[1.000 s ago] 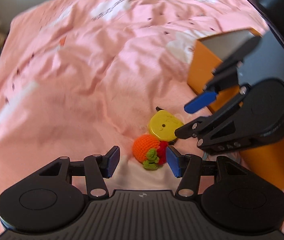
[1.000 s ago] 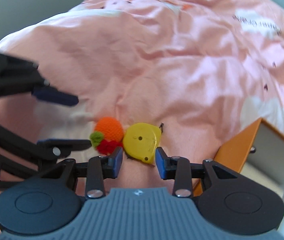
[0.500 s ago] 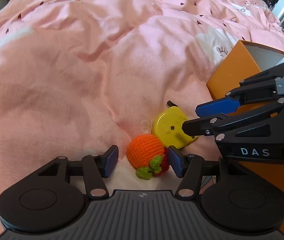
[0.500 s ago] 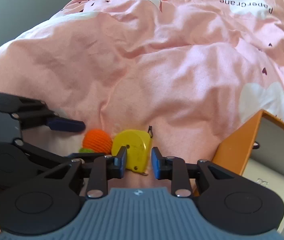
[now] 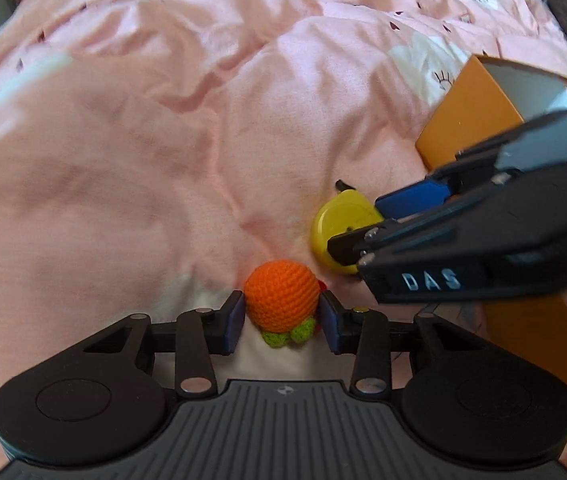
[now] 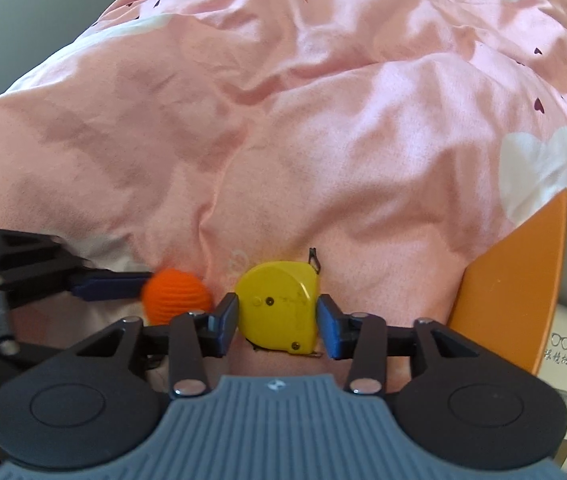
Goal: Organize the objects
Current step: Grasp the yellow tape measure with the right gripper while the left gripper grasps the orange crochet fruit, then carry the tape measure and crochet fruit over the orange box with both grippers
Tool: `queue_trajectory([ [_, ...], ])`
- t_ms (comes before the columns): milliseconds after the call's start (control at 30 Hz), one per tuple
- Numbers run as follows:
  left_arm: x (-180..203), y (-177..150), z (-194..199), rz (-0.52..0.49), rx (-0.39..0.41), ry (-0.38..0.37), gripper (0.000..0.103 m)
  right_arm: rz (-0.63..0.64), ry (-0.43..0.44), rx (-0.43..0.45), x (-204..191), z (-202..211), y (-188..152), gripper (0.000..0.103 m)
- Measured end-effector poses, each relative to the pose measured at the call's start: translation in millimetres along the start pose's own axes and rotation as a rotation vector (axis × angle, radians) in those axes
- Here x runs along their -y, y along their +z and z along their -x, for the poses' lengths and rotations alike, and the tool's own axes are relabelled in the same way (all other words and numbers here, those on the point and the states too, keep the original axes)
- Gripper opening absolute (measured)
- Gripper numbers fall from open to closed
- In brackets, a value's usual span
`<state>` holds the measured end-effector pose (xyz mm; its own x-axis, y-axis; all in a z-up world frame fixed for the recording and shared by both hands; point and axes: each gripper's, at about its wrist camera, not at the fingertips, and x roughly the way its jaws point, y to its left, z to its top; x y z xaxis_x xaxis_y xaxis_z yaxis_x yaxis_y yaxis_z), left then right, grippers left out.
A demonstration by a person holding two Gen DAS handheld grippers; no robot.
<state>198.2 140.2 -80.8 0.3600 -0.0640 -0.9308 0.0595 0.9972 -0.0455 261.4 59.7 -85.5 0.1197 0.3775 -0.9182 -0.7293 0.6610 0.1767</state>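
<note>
While the left gripper [image 5: 281, 322] closes its jaws onto the knitted orange [image 5: 280, 300], the right gripper [image 6: 277, 326] opens its jaws around the tape measure [image 6: 279, 306].

The pink blanket [image 5: 163, 160] is bare across the top and left of both views, so there is lots of room there. At the right edge stands the orange box [image 6: 503, 288], open on top. Low in the middle, the orange ball [image 5: 281, 300] and yellow tape measure [image 6: 279, 304] sit close together, with the right gripper [image 6: 277, 322] crowding the left gripper [image 5: 281, 322].

Orange crocheted ball [image 5: 280, 295] beside flat yellow tape measure [image 6: 279, 307]; seemingly apart
</note>
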Motion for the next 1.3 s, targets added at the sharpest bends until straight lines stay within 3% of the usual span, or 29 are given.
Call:
queue_trajectory([
  [267, -0.7, -3.8, -4.6, -0.023, 0.024, 0.017, 0.049, 0.016, -0.035, -0.011, -11.0, -17.8, 2.9, 0.056],
  [433, -3.6, -0.5, -13.8, 0.010, 0.041, -0.004, 0.050, -0.003, -0.046, -0.019, -8.3, -25.2, 5.4, 0.053],
  [733, 3.3, 3.8, -19.1, -0.018, 0.048, -0.003, 0.046, -0.001, -0.037, -0.020, -7.6, -22.8, 9.2, 0.053],
  [1000, -0.9, 1.7, 8.5, 0.015, 0.072, -0.026, 0.045, 0.003, -0.004, 0.077, -4.8, 19.6, 4.9, 0.053],
  [1300, 22.6, 5.3, 69.2, -0.003, 0.210, -0.077, 0.045, -0.006, 0.019, 0.237, 12.2, 111.6, -15.2, 0.053],
])
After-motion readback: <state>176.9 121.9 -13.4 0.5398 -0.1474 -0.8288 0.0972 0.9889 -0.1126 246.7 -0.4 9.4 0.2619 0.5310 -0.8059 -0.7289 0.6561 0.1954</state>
